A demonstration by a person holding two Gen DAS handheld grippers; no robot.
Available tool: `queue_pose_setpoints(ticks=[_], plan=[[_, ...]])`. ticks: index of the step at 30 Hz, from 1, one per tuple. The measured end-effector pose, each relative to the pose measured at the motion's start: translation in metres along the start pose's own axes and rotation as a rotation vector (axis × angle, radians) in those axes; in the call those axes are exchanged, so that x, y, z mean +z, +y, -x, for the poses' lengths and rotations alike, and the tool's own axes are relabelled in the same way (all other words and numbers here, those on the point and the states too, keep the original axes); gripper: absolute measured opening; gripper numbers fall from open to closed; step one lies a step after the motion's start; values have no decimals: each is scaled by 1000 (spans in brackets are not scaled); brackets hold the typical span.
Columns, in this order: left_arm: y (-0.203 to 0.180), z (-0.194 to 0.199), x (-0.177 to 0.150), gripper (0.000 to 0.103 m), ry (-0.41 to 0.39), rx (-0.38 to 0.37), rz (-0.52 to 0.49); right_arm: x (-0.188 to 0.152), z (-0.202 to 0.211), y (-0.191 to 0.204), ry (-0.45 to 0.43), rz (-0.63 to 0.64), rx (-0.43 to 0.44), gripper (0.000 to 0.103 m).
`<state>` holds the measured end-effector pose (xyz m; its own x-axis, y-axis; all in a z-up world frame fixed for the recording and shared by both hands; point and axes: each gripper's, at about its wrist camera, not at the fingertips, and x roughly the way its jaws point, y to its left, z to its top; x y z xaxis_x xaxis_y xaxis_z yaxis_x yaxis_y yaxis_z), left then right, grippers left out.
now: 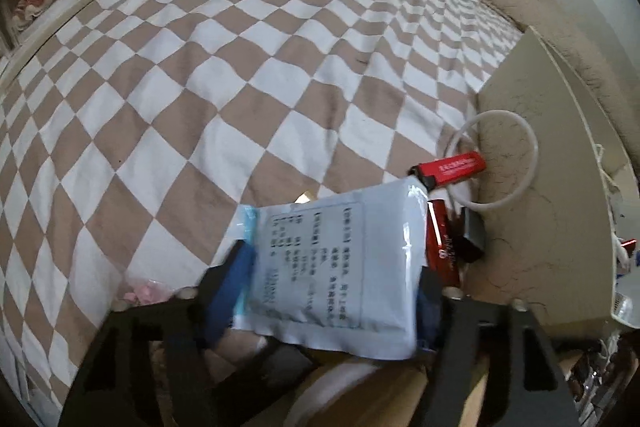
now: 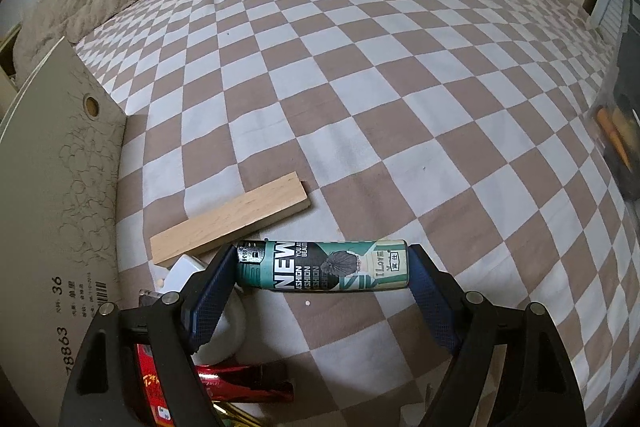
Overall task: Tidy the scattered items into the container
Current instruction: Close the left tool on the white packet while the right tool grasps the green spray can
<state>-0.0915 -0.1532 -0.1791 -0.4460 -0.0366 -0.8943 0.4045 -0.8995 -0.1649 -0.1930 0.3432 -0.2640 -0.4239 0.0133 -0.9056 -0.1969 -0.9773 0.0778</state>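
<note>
Pack (image 1: pixel 332 267) is clamped crosswise in the left gripper (image 1: pixel 328 291), lifted off the bed (image 1: pixel 240 67) beside the box (image 1: pixel 532 131). Right gripper (image 2: pixel 320 281) grips the lighter (image 2: pixel 320 265) end to end, ready for the box.

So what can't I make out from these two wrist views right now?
- Left wrist: the packet in the left gripper hides the items beneath; its print is blurred.
- Left wrist: the box interior is out of frame.
- Right wrist: the right gripper, across the lighter, covers the red items at the bottom edge.
</note>
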Motion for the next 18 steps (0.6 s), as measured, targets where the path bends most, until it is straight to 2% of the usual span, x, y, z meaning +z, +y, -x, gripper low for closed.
queue_pose_setpoints(ticks=[2, 5, 6, 14, 18], plan=[[3, 2, 0, 51, 1, -29, 14, 0, 0, 1, -1, -6, 6, 84], [10, 7, 1, 27, -5, -54, 36, -2, 1, -1, -2, -11, 12, 84], [12, 8, 2, 25, -5, -62, 42, -2, 1, -1, -2, -10, 12, 84], [17, 17, 3, 13, -35, -108, 65, 1, -1, 3, -2, -7, 9, 84], [15, 23, 3, 12, -62, -131, 57, 2, -1, 2, -4, -10, 17, 84]])
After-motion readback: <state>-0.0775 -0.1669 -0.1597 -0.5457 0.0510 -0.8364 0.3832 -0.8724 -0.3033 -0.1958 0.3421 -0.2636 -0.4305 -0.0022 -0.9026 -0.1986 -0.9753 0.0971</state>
